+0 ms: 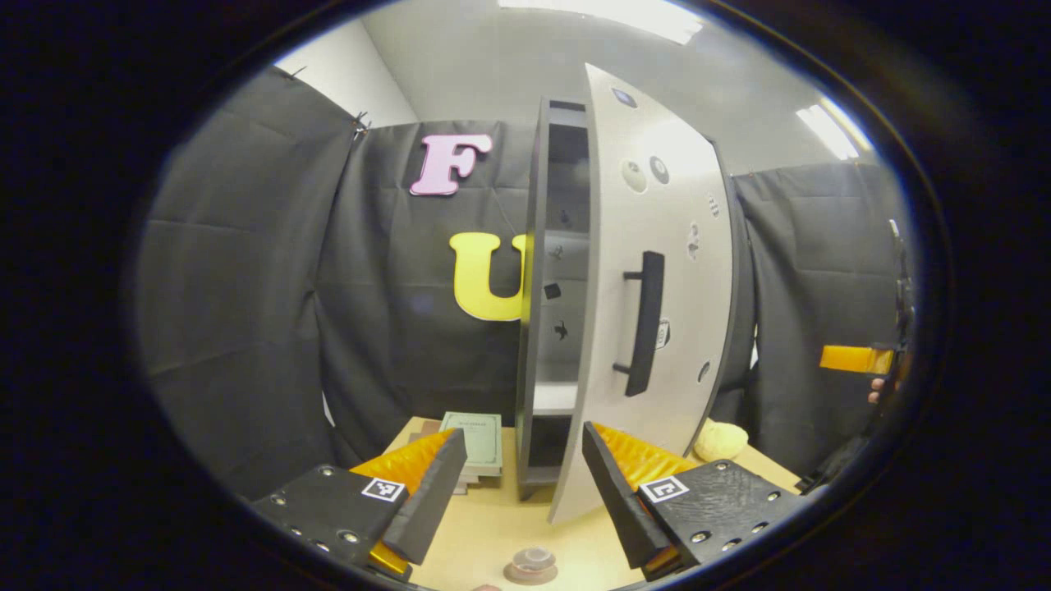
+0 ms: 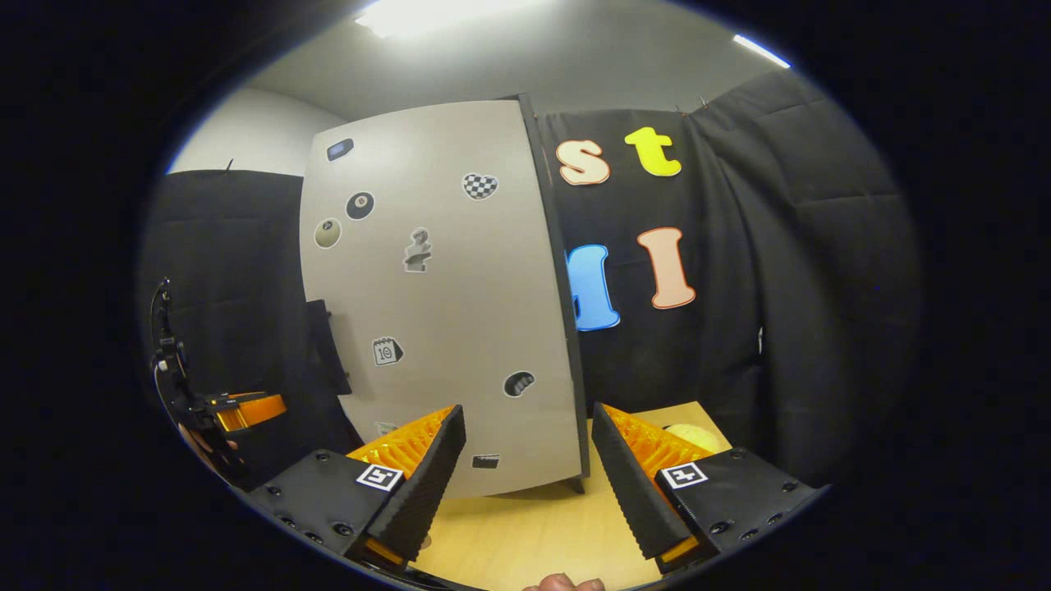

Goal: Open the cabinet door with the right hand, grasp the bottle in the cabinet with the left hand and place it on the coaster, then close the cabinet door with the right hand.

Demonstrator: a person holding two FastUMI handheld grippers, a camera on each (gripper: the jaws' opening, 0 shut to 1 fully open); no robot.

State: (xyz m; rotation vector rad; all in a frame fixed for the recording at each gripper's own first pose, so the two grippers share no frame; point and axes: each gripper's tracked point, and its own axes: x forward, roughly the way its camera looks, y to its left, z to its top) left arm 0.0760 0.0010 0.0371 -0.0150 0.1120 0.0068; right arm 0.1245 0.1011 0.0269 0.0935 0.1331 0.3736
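Both grippers, left gripper [image 1: 517, 492] and right gripper [image 2: 525, 484], hold their fingers spread wide, gripping nothing. The cabinet door [image 1: 657, 271] stands ajar; the coaster [image 1: 530, 566] lies on the surface [image 1: 493, 525] below the left fingers.

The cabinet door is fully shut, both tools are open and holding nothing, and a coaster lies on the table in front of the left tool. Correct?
Not quite. The left gripper view shows the cabinet door swung partly open, shelves visible behind it. The rest stands: left tool and right tool are open and hold nothing, and the coaster lies on the table.
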